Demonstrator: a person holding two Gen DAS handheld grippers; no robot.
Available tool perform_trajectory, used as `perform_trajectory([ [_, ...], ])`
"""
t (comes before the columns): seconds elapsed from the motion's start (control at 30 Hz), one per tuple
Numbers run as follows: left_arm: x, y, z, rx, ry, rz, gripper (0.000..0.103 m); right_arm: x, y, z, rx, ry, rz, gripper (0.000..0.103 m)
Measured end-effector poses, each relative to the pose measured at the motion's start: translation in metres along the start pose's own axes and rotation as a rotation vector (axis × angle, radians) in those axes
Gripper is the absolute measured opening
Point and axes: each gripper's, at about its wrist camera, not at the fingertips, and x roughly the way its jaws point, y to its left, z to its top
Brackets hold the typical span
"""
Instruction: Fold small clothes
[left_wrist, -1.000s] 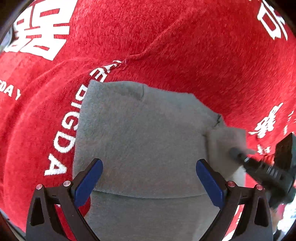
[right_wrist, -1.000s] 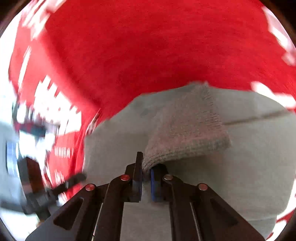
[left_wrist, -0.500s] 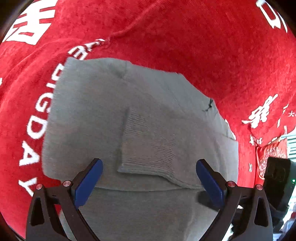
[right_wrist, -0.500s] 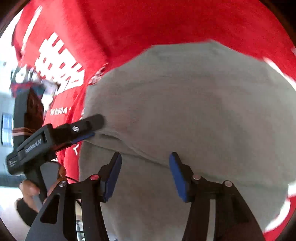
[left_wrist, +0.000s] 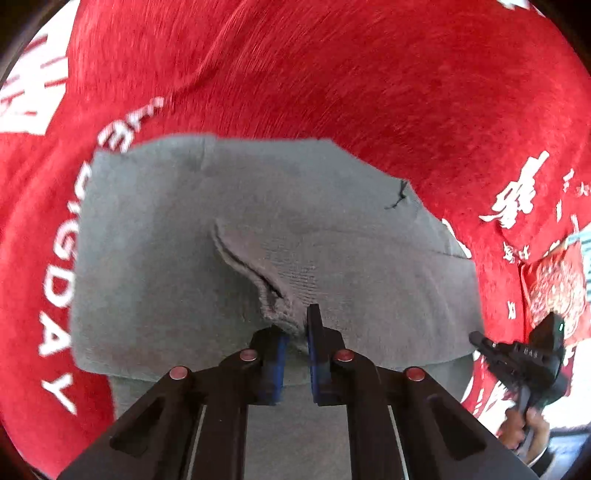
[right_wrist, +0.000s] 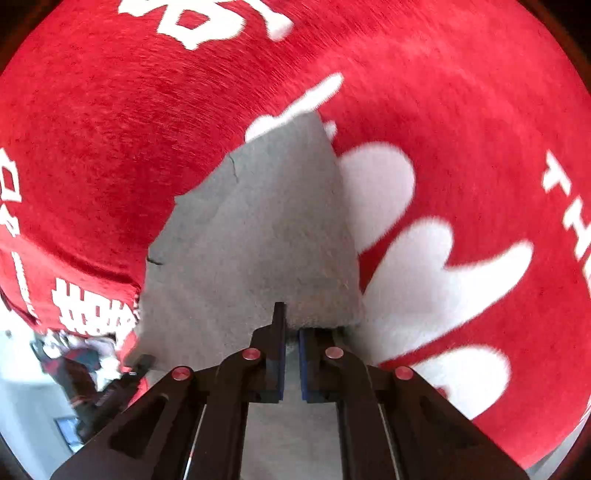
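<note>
The small grey knit garment (left_wrist: 155, 258) lies spread on the red cloth with white lettering (left_wrist: 369, 74), its ribbed cuff (left_wrist: 280, 314) pinched tight in the left gripper (left_wrist: 295, 343), while the right gripper (right_wrist: 291, 339) clamps another near edge of it.

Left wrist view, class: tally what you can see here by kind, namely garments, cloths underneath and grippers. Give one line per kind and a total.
Grey knitted garment: 1
Red printed cloth under it: 1
Grippers: 2, the left gripper shut on a ribbed edge of the garment, and the right gripper at the garment's far right edge
Total: 4
</note>
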Motion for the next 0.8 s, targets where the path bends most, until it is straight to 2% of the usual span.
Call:
perform_trajectory([
  [0.1,-0.007,0.000,-0.007,0.020,-0.007,0.015,0.012,0.000,0.002,0.000,-0.057,0.007,-0.040,0.006],
  [0.23,0.008,0.011,-0.020,0.013,0.042,0.079,0.012,0.018,0.001,-0.007,-0.095,0.043,-0.088,0.006],
  [0.43,0.004,0.016,-0.036,0.031,0.048,0.099,0.012,0.013,-0.003,-0.006,-0.095,0.062,-0.074,0.007],
  [0.57,-0.005,0.017,-0.037,0.019,0.044,0.130,0.012,0.010,0.000,-0.008,-0.040,0.125,0.003,0.015],
  [0.6,-0.011,0.020,-0.036,0.006,0.028,0.146,0.012,0.008,0.003,-0.012,-0.029,0.142,0.047,0.022],
  [0.7,-0.022,0.025,-0.030,-0.038,-0.001,0.177,0.013,0.013,0.024,-0.032,-0.034,0.185,0.160,0.052],
  [0.77,-0.025,0.030,-0.026,-0.055,0.002,0.202,0.013,0.025,0.045,-0.047,-0.034,0.223,0.238,0.053],
  [0.8,-0.024,0.031,-0.024,-0.051,0.011,0.218,0.028,0.036,0.057,-0.054,-0.022,0.246,0.284,0.053],
])
